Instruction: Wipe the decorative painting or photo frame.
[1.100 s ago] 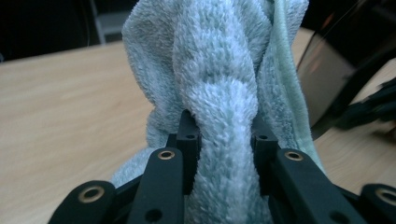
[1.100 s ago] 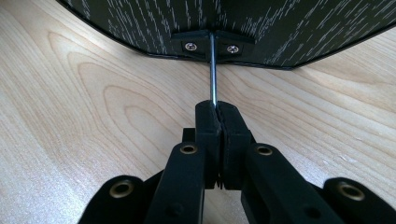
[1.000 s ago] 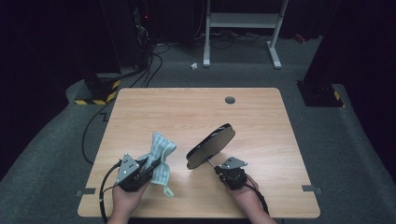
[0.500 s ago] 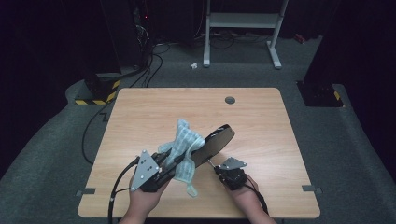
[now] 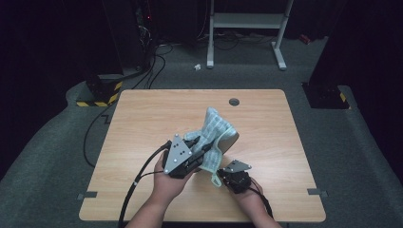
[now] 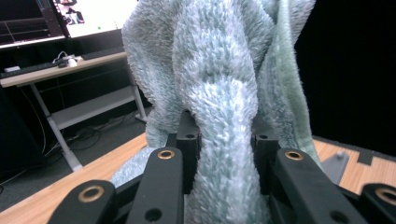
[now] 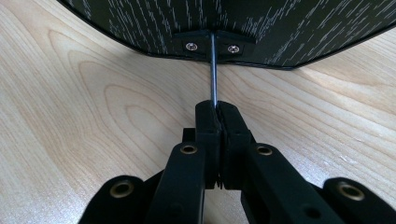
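**pan_wrangler:** Quick rundown of the left gripper (image 5: 198, 151)? Can't make out much from above.

**fuzzy_logic:** Pinching a fluffy pale blue-green cloth (image 5: 215, 132), no doubt about it. Looks along its own jaws at a thick roll of the pile squeezed between both of them, with the rest bunching upward past the tips. Held up off the table (image 5: 142, 118), roughly mid-table and a bit toward the near edge. Gripped from below by the left hand (image 5: 167, 183), cable trailing off toward the front-left.

**pan_wrangler:** And the right gripper (image 7: 217, 109)?

**fuzzy_logic:** Pressed together on a thin metal stem (image 7: 214, 70). Hardly any gap between the jaws, just that sliver of metal. Runs up into a small bracket with two screws on a dark panel (image 7: 280, 28) with pale streaks. Tilted over the wood, near edge hanging just above it.

**pan_wrangler:** Where's the cloth relative to that panel?

**fuzzy_logic:** Right over it, seen from the high view. Covers most of it, leaving just a rounded edge poking out on the right side of the cloth. Looks draped against the face, but can't tell for sure whether touching or just in front.

**pan_wrangler:** Anything else on the table?

**fuzzy_logic:** Only a round grommet hole (image 5: 234, 101) near the far edge, well apart from the grippers. Beyond that, a white-legged stand (image 5: 247, 28) on the grey floor.
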`<action>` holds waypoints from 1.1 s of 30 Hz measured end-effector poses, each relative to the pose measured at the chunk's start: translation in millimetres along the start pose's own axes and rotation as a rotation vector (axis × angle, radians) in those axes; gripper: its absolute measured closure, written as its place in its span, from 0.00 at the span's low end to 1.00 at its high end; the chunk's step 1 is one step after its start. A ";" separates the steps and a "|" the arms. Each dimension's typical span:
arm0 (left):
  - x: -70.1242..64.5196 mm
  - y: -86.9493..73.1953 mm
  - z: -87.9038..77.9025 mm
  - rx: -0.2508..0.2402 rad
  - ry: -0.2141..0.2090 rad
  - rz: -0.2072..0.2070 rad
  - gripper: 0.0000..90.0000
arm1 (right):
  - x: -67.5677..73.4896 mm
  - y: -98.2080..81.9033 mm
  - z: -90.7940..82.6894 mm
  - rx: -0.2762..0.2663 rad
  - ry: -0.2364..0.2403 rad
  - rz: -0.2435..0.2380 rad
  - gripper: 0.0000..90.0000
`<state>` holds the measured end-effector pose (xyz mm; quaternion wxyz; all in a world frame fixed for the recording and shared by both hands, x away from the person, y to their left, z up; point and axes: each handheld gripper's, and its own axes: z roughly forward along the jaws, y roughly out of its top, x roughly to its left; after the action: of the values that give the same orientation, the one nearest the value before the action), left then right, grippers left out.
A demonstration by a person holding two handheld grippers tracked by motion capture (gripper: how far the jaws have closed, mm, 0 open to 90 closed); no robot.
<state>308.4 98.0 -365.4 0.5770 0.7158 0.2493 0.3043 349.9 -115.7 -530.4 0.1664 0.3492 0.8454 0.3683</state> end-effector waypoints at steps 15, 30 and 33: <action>-0.4 -46.2 -46.3 -0.005 0.034 -0.032 0.80 | 0.3 0.0 0.0 0.000 -0.003 -0.006 0.98; 1.2 -16.7 -15.1 -0.022 0.007 -0.027 0.80 | -0.7 0.0 0.2 -0.003 0.000 -0.001 0.98; 0.6 -10.6 -6.1 -0.018 0.002 -0.012 0.80 | -0.7 0.0 0.1 -0.002 0.000 0.000 0.98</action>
<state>304.3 104.8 -374.8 0.5850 0.7087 0.2516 0.3037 350.4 -116.1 -530.5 0.1667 0.3492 0.8450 0.3690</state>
